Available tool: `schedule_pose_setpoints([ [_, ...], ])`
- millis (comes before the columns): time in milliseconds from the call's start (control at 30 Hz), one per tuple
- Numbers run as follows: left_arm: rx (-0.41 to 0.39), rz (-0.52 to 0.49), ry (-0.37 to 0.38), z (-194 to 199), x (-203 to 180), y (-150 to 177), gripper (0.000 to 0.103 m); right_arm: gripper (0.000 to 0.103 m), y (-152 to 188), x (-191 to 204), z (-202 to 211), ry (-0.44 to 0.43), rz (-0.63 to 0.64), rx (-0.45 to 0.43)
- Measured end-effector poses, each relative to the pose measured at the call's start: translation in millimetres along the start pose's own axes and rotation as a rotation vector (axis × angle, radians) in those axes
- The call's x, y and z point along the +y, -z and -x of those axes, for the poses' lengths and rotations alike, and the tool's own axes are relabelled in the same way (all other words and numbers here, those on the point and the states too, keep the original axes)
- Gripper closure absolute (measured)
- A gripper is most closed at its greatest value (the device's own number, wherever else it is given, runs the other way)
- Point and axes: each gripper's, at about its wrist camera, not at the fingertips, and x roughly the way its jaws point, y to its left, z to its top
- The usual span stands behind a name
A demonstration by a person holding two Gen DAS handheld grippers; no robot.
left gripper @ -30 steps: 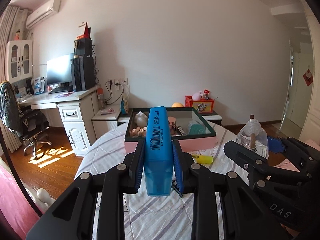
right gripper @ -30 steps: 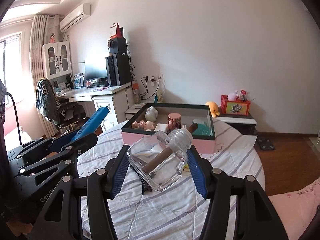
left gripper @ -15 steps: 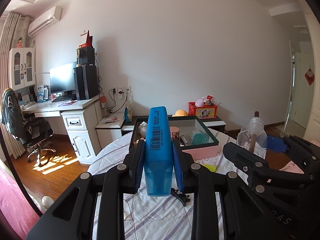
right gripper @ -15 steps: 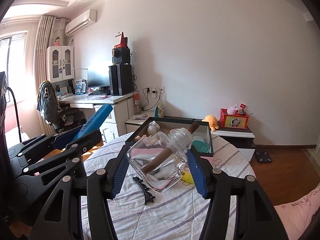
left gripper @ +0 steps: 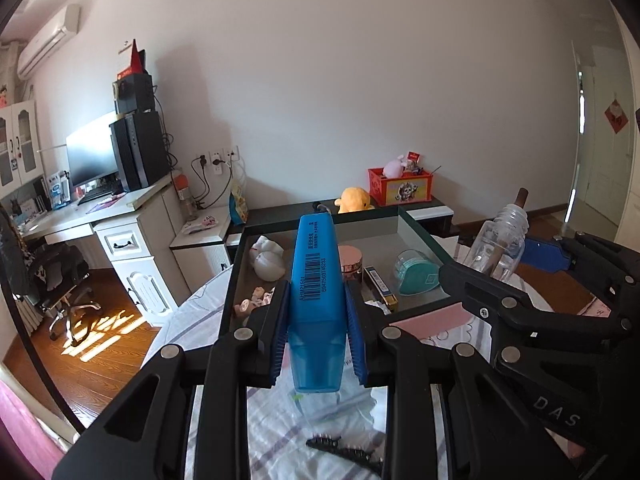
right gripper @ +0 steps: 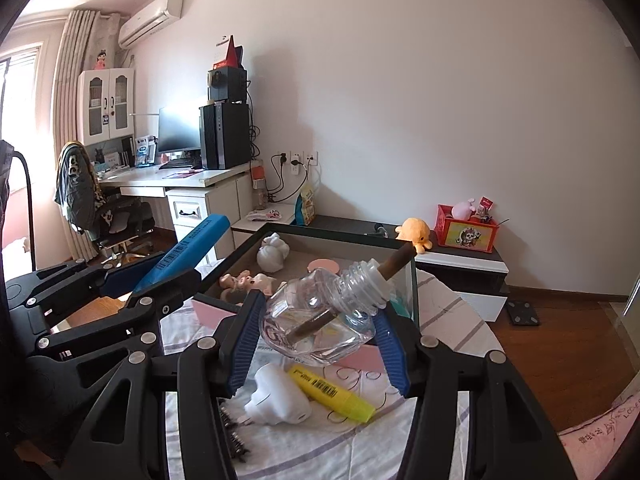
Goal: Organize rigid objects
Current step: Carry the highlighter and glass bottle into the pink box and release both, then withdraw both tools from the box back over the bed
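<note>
Left claw [left gripper: 316, 334] clamps the blue marker [left gripper: 316, 292], hiding mid-frame tray [left gripper: 424, 236] contents; right claw [right gripper: 316, 340], closing, grips the bottle [right gripper: 320, 320] over striped cloth [right gripper: 352, 440].

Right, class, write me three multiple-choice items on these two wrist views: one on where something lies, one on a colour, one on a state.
1. Where does the yellow highlighter lie?
A. inside the dark-rimmed box
B. on the striped cloth beside the white plug
C. in the left gripper

2. What colour is the long barcoded item in the left gripper?
A. blue
B. red
C. green

3. What does the right gripper have between its pads?
A. nothing
B. a plush toy
C. a clear bottle with a brown wick

Answers:
1 B: it rests on the cloth next to the white plug, short of the box.
2 A: its body is bright blue.
3 C: the clear bottle sits between the blue pads, whose jaws are closing.
</note>
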Motion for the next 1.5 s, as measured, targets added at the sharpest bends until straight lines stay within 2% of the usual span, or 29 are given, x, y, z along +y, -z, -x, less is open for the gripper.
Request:
schedule_pose_setpoints([
  [133,0.081,0.004,-0.003,-60,10,-10,0.076,0.047,-8,-19,-57,-0.028,-0.019,0.068],
  [300,0.172,0.02,-0.012,-118,22,-10,0.076,0.047,-1,-30,-122,-0.052,-0.039,0.173],
  [433,0.227,0.033,-0.011,-141,31,-3,0.076,0.047,7,-31,-153,-0.066,-0.043,0.238],
  [500,0.221,0.027,-0.013,-141,30,-1,0.075,0.047,9,-30,-158,-0.075,-0.047,0.234],
  [533,0.22,0.031,-0.015,-140,30,0,0.073,0.047,9,-29,-158,-0.073,-0.041,0.236],
  [600,0.204,0.048,-0.026,-133,33,-1,0.058,0.035,8,-27,-153,-0.062,-0.049,0.225],
  [633,0.195,0.058,-0.029,-128,35,-2,0.051,0.028,7,-28,-149,-0.041,-0.053,0.222],
  [667,0.184,0.07,-0.027,-122,40,-3,0.036,0.023,7,-31,-144,-0.035,-0.062,0.214],
  [700,0.167,0.087,-0.028,-114,45,-3,0.024,0.023,4,-34,-139,-0.036,-0.075,0.203],
  [867,0.082,0.104,-0.053,-56,53,1,0.004,0.019,-1,-34,-89,-0.011,-0.106,0.147],
  [900,0.058,0.105,-0.06,-41,53,3,0.003,0.017,-1,-34,-89,-0.011,-0.106,0.147],
  [1033,-0.016,0.117,-0.095,19,50,10,0.0,0.0,1,-15,-16,-0.006,-0.112,0.066],
  [1233,-0.1,0.121,-0.148,95,36,26,0.0,0.0,9,15,70,0.024,-0.096,-0.042],
  [1500,-0.164,0.136,-0.164,168,27,46,0.0,0.0,26,34,148,0.062,-0.11,-0.11],
])
